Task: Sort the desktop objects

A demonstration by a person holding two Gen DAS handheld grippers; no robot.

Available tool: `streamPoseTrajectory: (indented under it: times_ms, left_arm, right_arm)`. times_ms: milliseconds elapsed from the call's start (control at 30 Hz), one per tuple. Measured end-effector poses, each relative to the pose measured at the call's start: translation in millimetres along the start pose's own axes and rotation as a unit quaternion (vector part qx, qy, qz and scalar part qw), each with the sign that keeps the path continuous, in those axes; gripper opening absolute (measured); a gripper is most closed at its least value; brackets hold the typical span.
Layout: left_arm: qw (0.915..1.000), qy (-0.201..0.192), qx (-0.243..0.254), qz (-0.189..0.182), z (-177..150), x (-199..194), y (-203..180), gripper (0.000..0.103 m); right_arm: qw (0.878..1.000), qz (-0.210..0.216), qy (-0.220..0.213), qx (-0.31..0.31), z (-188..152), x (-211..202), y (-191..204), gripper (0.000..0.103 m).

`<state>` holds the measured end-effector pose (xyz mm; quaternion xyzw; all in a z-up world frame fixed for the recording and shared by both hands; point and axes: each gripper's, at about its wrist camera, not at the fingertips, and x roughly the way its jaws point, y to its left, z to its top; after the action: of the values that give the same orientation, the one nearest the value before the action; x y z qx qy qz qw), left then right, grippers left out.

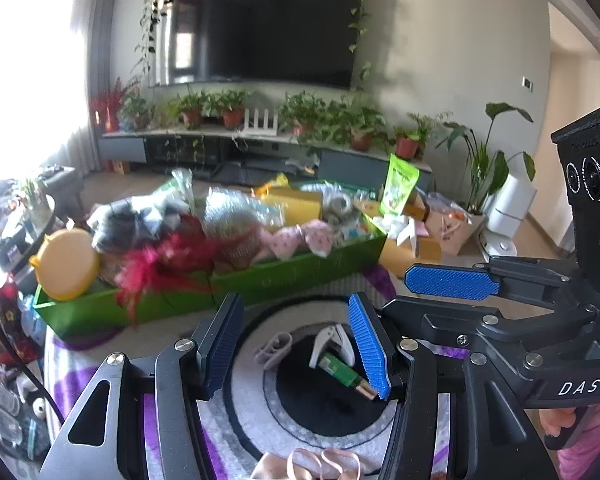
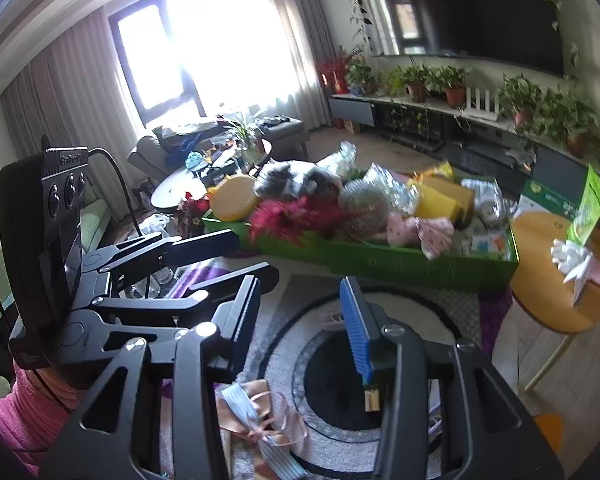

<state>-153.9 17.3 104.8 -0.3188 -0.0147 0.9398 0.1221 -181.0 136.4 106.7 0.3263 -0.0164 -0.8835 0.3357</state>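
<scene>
My left gripper [image 1: 294, 344] is open over a round black and grey patterned mat [image 1: 256, 404]. On the mat between its fingers lie a small mauve item [image 1: 274, 350], a white clip-like tool [image 1: 334, 342] and a green stick with a gold end [image 1: 342, 374]. A peach ribbon bow [image 1: 324, 464] lies nearest the camera. My right gripper [image 2: 300, 320] is open with nothing between its pads; it hangs just right of the left one [image 1: 398, 294]. The green stick [image 2: 372, 396] shows under its right finger, and the bow [image 2: 252, 412] under its left one.
A long green box [image 1: 300, 276] [image 2: 420, 268] piled with toys, bags and a yellow round lid [image 1: 66, 264] stands behind the mat. A round orange stool [image 2: 552, 280] with a white bow is at the right. Clutter lies at the left; plants and a TV line the back wall.
</scene>
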Motion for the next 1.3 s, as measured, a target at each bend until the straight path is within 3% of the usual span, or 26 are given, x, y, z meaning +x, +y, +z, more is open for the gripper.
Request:
streamPoseTrajectory:
  times_ms: [400, 933, 1100, 1300]
  left_arm:
    - [0.9990, 0.043, -0.011, -0.010, -20, 40, 1, 0.055]
    - [0.9968, 0.071, -0.024, -0.027, -44, 75, -4, 0.055]
    - [0.9953, 0.088, -0.023, -0.033, -50, 88, -8, 0.047]
    - [0.9926, 0.111, -0.009, -0.047, -60, 104, -15, 0.035]
  right_arm:
    - [0.999, -0.002, 0.034, 0.041, -24, 33, -30, 0.044]
    - [0.995, -0.013, 0.053, 0.080, -51, 53, -59, 0.043]
    - [0.994, -0.037, 0.063, 0.084, -60, 61, -66, 0.043]
    - [0.989, -0.054, 0.097, 0.100, -73, 77, -80, 0.029]
